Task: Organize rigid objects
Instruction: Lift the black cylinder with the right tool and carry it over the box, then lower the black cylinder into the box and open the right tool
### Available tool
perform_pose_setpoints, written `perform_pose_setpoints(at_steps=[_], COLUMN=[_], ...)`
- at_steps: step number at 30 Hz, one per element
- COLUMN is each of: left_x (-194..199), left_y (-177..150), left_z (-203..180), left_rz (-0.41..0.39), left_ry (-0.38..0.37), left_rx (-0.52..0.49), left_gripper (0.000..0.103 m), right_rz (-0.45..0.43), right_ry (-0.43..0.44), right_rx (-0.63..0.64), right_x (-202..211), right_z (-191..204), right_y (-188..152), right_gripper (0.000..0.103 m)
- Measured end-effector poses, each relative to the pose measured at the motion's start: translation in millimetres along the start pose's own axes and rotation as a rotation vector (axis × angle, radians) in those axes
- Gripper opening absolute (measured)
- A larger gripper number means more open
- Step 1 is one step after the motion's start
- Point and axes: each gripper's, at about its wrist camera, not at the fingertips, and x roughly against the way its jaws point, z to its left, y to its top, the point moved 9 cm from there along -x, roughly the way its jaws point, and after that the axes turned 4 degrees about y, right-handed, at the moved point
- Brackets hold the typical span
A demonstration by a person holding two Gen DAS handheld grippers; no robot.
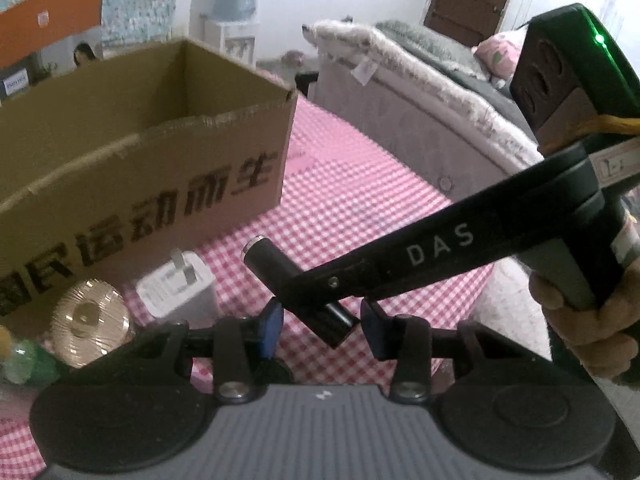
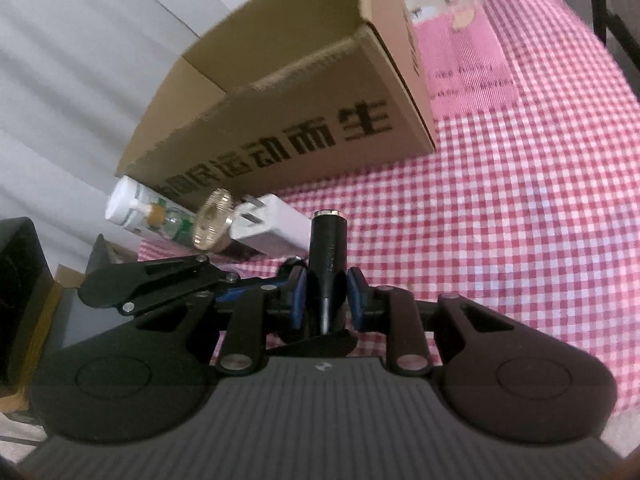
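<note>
A black cylinder with a silver tip (image 2: pixel 328 240) is clamped between the blue pads of my right gripper (image 2: pixel 326 300), held above the pink checked cloth. In the left wrist view the same cylinder (image 1: pixel 276 264) is crossed by the right gripper's black finger (image 1: pixel 400 260). My left gripper (image 1: pixel 322 330) is open, its blue pads on either side of the cylinder's lower end, not touching. An open cardboard box (image 1: pixel 152 152) with black characters stands behind; it also shows in the right wrist view (image 2: pixel 304 92).
A white plug charger (image 1: pixel 176 290), a gold ribbed disc (image 1: pixel 90 322) and a green-and-clear bottle (image 2: pixel 148 214) lie by the box front. A grey bed (image 1: pixel 420 100) borders the cloth on the right. A black speaker (image 2: pixel 20 292) stands at left.
</note>
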Motion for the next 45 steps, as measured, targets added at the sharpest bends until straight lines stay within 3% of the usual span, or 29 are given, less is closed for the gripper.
perform_pose_setpoints(at_steps=[8, 15, 20, 24, 31, 39, 45], left_x=[68, 114, 111, 89, 33, -5, -2], left_y=[36, 83, 106, 110, 104, 100, 100], left_z=[14, 69, 122, 169, 227, 246, 248], left_rz=[-0.158, -0.23, -0.176, -0.096, 0.073, 0.187, 0.181], left_ry=[0.062, 0.18, 0.248, 0.268, 0.263, 0.318, 0.324], left_rx=[-0.011, 0.026, 0.066, 0.103, 0.163, 0.114, 0.123], left_gripper=[0.043, 0.043, 0.043, 0.043, 0.044, 0.038, 0.041], right_rz=[-0.105, -0.168, -0.123, -0.035, 0.107, 0.214, 0.23], right_ry=[0.028, 0.128, 0.208, 0.266, 0.255, 0.211, 0.194], right_rx=[0.105, 0.241, 0.249, 0.163, 0.014, -0.101, -0.106], right_x=[39, 40, 3, -47, -135, -196, -203], right_z=[55, 121, 146, 149, 127, 103, 96], right_y=[25, 84, 131, 166, 200, 216, 208], right_gripper=[0.021, 0.021, 0.021, 0.021, 0.021, 0.018, 0.017])
